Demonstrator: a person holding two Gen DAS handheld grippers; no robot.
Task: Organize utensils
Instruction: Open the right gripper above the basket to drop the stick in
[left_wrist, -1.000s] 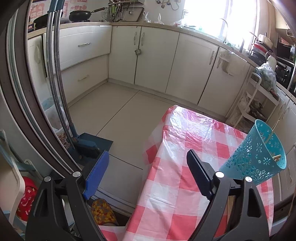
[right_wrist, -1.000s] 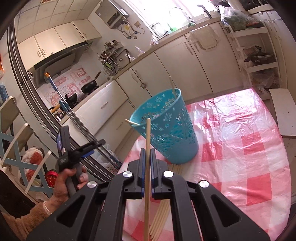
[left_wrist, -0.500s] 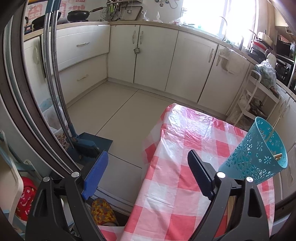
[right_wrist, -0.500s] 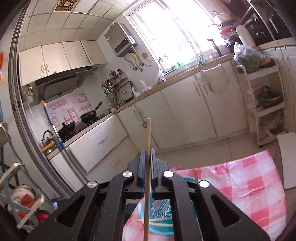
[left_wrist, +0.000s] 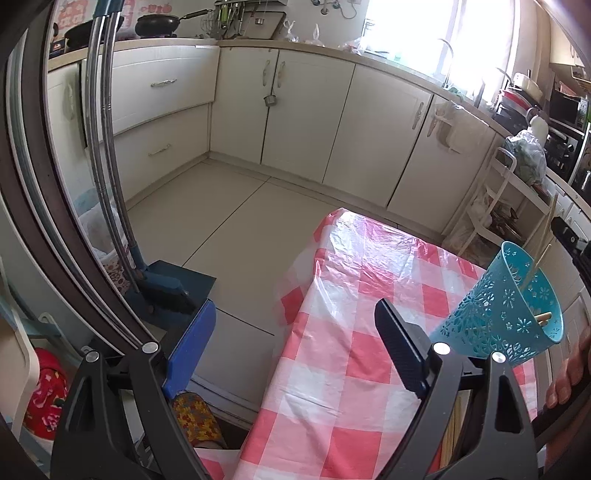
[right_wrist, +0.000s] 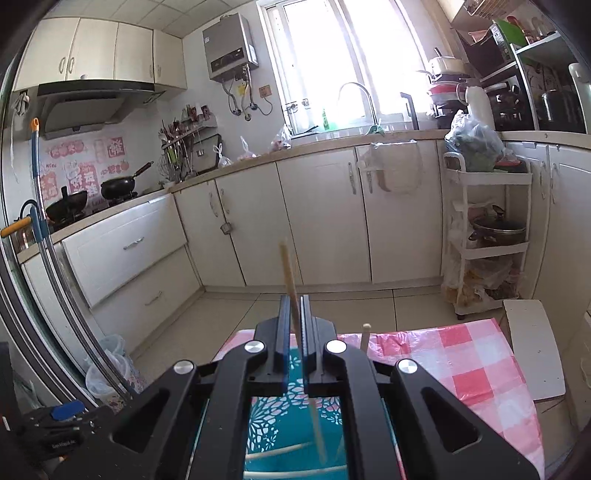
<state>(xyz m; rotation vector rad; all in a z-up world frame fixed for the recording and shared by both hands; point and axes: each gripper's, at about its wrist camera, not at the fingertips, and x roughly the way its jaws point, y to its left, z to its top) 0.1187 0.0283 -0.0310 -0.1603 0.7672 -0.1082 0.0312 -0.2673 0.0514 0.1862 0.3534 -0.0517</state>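
Two grippers in play. We see the right gripper (right_wrist: 294, 325) pinched tight on a chopstick (right_wrist: 289, 275), which runs up past the fingertips at a slight tilt and continues down below them, blurred, into the basket (right_wrist: 295, 410). That teal basket sits directly under the right gripper; more chopsticks (right_wrist: 273, 451) lie across inside it, and one stands with its tip (right_wrist: 366, 327) showing just right of the fingers.

We note the left gripper (left_wrist: 295, 343) spread wide with nothing between its fingers, hanging over the table's (left_wrist: 347, 373) near left edge, half above open floor (left_wrist: 236, 229). From this view the basket (left_wrist: 495, 314) stands near the table's right side, well apart from the left gripper. Checked cloth between them is bare. A dustpan and broom (left_wrist: 162, 284) stand on the floor left of the table. A bundle of chopsticks (left_wrist: 456, 424) lies on the cloth under the left gripper's right finger.
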